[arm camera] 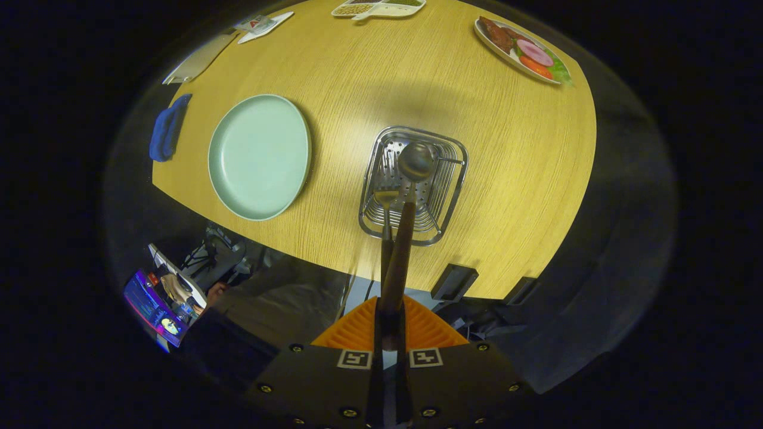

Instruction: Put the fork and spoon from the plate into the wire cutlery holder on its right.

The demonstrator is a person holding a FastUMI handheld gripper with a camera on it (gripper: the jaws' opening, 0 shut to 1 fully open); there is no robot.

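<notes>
Your tongs (390, 322) are closed tight on the dark wooden handle of the steel spoon (415, 161), whose round bowl hangs right over the square wire cutlery holder (456, 179) on the wooden table (477, 119). One steel fork (386, 205) with a matching dark handle already stands in that holder, just beside the spoon's shaft. So that's one spoon, one fork, one holder. To the holder's left you've got the round pale green plate (259, 156), bare now. Beyond it, a folded blue cloth (167, 128) sits at the table's edge. Far across lie a white plate of sliced food (524, 50) and a white divided tray (378, 7), both well apart from the holder.
</notes>
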